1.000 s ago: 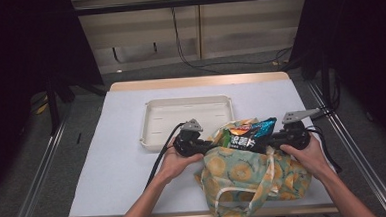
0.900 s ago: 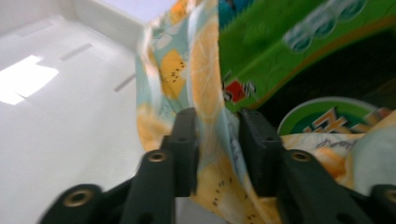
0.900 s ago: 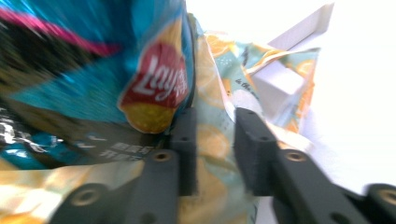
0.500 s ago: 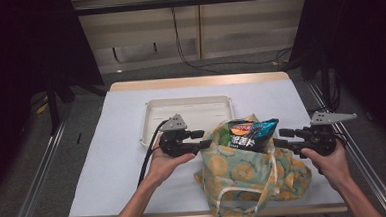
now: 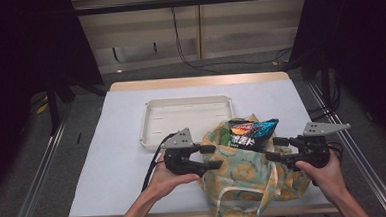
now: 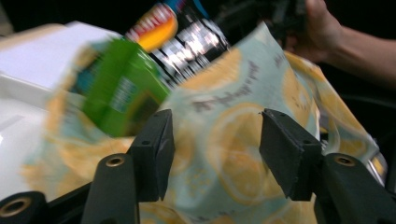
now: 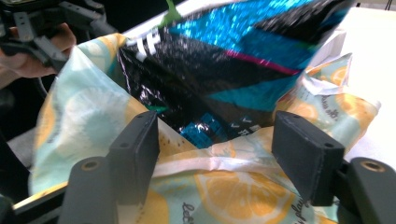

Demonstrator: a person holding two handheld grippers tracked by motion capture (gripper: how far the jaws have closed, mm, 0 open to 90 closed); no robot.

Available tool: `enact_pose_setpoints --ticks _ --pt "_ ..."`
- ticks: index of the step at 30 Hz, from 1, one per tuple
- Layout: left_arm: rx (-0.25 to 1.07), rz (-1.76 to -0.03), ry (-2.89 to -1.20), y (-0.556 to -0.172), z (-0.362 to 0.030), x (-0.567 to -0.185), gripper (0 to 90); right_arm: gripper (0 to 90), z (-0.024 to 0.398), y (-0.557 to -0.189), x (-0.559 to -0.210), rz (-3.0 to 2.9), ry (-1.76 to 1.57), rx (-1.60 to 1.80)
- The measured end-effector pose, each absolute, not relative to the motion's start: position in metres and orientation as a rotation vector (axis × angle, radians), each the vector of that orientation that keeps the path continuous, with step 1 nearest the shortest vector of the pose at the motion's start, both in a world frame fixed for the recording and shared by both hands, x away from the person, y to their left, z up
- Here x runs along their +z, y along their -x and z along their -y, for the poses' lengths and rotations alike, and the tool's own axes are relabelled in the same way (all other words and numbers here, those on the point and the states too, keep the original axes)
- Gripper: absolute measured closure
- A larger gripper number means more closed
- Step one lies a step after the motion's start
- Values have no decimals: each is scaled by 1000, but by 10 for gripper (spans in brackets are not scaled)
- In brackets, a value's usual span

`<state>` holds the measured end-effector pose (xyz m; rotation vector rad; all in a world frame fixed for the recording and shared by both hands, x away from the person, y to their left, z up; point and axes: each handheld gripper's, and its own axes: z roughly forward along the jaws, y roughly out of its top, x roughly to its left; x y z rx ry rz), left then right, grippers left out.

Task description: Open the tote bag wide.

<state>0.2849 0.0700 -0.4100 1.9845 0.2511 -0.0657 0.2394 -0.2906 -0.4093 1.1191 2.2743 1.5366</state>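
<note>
A lemon-print cloth bag (image 5: 244, 178) sits slumped near the table's front edge. A black and blue snack packet (image 5: 252, 133) sticks out of its mouth beside a green box (image 6: 123, 91). My left gripper (image 5: 211, 156) is at the bag's left side and my right gripper (image 5: 274, 149) at its right side, both pointing inward. Both sets of jaws have just been opening and grip nothing. In the left gripper view the gripper (image 6: 215, 135) faces the bag's cloth (image 6: 233, 140). In the right gripper view the gripper (image 7: 217, 128) faces the bag's rim (image 7: 205, 163) and the packet (image 7: 224, 60).
A shallow white tray (image 5: 186, 106) lies behind the bag at the middle of the white table (image 5: 118, 157). Black cables trail from the left gripper toward the front edge. Metal rails run along both sides of the table.
Both grippers were close against the bag's mouth a second ago. They have since let go, opened and drawn apart to either side, while the bag stays put.
</note>
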Motion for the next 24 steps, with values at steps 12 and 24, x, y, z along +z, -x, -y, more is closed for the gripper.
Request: enact_pose_setpoints --ticks 12,24 --pt "-152 -137 -2010 -261 -84 -412 900 289 292 -234 -421 -2294 -1153 1424" --pt "-241 -84 -2115 -251 -79 -441 900 295 288 -229 -422 -2295 -1147 1476"
